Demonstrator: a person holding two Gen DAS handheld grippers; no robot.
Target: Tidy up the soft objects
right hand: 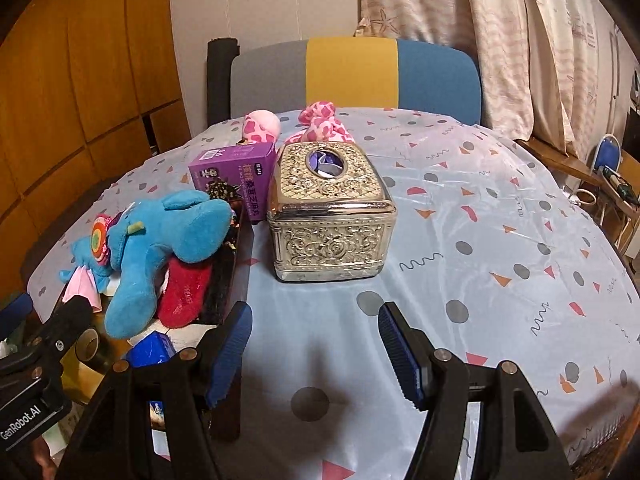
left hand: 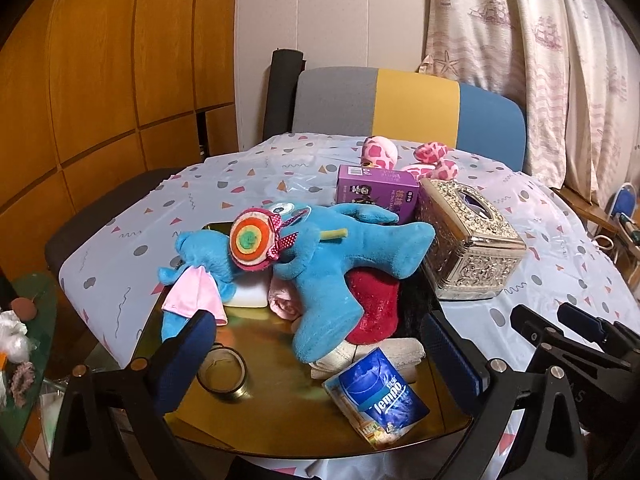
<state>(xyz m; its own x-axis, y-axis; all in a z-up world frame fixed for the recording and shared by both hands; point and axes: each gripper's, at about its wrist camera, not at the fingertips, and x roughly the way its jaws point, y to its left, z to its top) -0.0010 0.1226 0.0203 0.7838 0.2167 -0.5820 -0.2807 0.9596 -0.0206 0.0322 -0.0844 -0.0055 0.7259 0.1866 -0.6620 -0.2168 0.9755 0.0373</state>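
The blue plush toy (left hand: 332,264) is lying across a gold tray (left hand: 280,408) on the surface (right hand: 460,240), hiding most of one red soft item (left hand: 374,304), a pale cloth (left hand: 384,354) and something pink beneath it. One pink spotted plush (right hand: 320,122) is sitting half hidden behind one purple box (right hand: 236,176) and one ornate tissue box (right hand: 330,216). The left claw (left hand: 316,344) is hanging spread wide, empty, over the tray; the right claw (right hand: 316,344) is standing apart, gripping nothing.
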